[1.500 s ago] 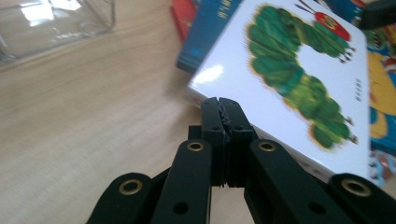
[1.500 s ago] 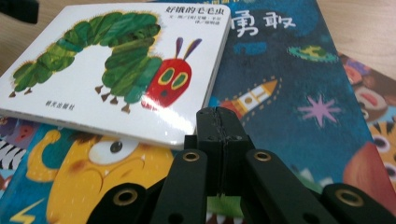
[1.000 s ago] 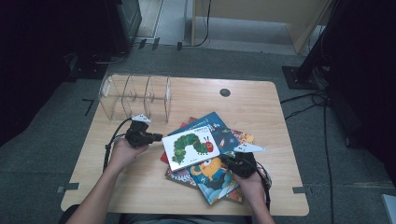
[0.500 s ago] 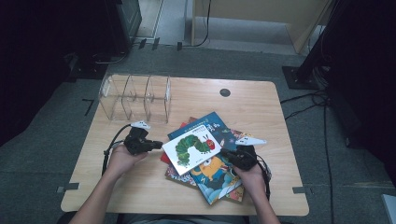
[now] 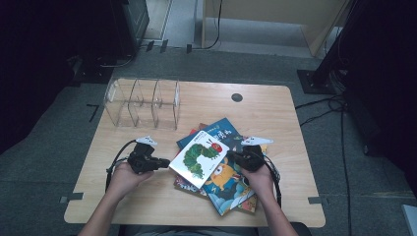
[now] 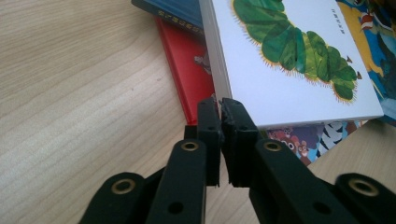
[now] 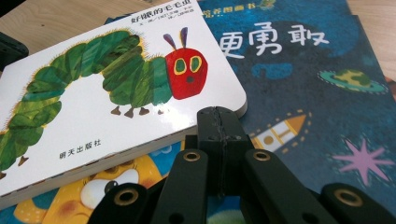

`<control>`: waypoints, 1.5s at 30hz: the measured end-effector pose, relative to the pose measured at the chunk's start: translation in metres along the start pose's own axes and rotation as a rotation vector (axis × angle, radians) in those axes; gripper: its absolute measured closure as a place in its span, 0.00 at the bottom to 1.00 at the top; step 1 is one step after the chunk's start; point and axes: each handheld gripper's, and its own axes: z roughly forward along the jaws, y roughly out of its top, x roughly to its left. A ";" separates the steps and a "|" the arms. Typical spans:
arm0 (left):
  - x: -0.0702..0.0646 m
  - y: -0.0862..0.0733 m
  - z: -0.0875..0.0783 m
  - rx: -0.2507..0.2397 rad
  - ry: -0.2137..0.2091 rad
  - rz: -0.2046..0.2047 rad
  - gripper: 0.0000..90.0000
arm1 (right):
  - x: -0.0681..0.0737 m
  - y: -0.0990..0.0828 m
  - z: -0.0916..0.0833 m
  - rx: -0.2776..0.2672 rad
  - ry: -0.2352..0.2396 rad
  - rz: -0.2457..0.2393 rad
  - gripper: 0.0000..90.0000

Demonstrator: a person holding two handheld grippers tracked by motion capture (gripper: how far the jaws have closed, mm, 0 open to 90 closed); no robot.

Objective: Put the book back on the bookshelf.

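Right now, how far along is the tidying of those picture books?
Hardly started. Nothing looks done: the clear rack holds no book. In hand: the white caterpillar book lies on top of the pile, and the left gripper and right gripper, fingers nearly together and gripping nothing, sit at its opposite edges. Left: probably standing it and the other books in the rack.
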 end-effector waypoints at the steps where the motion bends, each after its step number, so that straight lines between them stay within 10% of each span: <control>1: 0.000 0.000 -0.001 -0.004 0.006 -0.005 0.91 | 0.001 0.001 0.002 -0.001 -0.001 -0.008 1.00; 12: 0.002 0.012 -0.001 -0.012 0.009 -0.018 0.42 | 0.007 0.001 0.001 0.011 -0.011 -0.030 1.00; 45: -0.011 0.051 0.039 0.115 -0.031 0.024 0.30 | 0.048 -0.018 -0.003 0.010 -0.006 -0.120 0.98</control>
